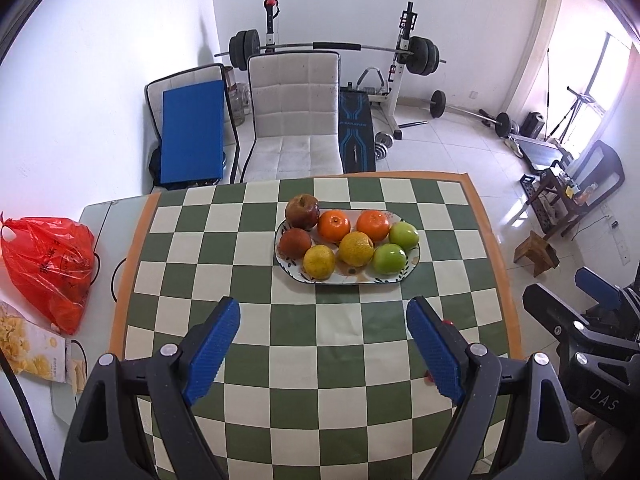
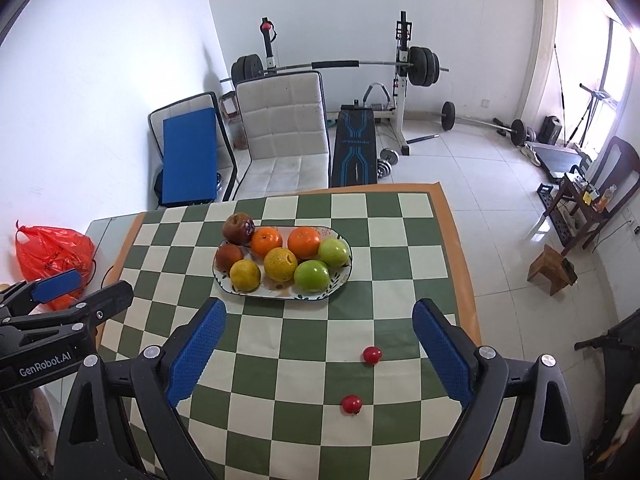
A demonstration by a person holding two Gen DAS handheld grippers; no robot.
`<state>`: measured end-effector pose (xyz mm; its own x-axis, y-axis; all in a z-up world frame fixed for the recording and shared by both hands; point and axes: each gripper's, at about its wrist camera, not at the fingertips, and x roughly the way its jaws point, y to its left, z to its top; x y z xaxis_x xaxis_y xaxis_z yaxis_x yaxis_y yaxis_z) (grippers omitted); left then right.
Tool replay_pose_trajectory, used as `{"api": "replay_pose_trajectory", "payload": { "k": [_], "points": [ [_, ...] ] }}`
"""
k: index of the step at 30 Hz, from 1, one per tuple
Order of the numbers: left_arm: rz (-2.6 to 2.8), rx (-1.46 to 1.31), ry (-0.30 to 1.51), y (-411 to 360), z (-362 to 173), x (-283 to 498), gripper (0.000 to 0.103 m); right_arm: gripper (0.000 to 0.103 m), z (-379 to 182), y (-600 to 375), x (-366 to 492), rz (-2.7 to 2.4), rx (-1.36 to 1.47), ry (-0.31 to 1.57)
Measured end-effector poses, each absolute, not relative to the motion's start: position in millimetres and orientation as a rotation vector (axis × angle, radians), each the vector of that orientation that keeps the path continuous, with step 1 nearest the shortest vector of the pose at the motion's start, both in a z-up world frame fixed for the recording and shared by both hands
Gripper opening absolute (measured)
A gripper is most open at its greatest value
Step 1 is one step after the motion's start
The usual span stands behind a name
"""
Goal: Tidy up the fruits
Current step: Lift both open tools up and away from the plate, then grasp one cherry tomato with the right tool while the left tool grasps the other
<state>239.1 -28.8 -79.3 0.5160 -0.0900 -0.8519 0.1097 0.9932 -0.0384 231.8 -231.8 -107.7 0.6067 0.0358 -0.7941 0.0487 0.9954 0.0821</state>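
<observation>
On the green-and-cream checked counter (image 1: 192,240), an oval patterned ceramic plate (image 2: 344,276) holds eight fruits. Both tools, left tool (image 1: 322,346) and right tool (image 2: 318,354), hover released nearer than the plate; two small red tomatoes (image 2: 372,355) lie between the right tool's blue fingers (image 2: 196,354).

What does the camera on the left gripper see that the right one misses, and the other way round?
Only the left wrist view shows the yellow snack packet beside the red plastic bag, and the right gripper from the side at its right edge.

Only the right wrist view clearly shows two small red fruits loose on the checkered cloth, and the left gripper at its left edge.

Both share the oval plate holding eight fruits, the white chair and the barbell rack. Both grippers are open.
</observation>
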Motion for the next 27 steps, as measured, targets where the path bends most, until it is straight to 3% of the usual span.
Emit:
{"api": "replay_pose_trajectory", "payload": {
  "k": [13,16,19,24,27],
  "points": [
    [-0.143,0.009,1.003,-34.2,-70.6,223.6,0.085,0.096,-92.9,-239.0,207.8,0.040,0.179,0.902],
    [-0.128,0.021,1.034,-39.7,-87.2,230.6,0.103,0.096,-117.3,-254.1,214.4,0.037,0.226,0.952],
    [-0.106,0.056,1.085,-49.5,-114.7,242.4,0.103,0.096,-169.7,-280.9,226.6,-0.006,0.264,1.054],
    [-0.102,0.124,1.199,-71.8,-168.3,258.2,0.103,0.068,-267.1,-326.1,244.7,-0.051,0.353,1.224],
    [-0.100,0.185,1.279,-87.7,-207.2,267.0,0.103,0.064,-323.5,-346.0,256.3,-0.077,0.398,1.300]
  ]
}}
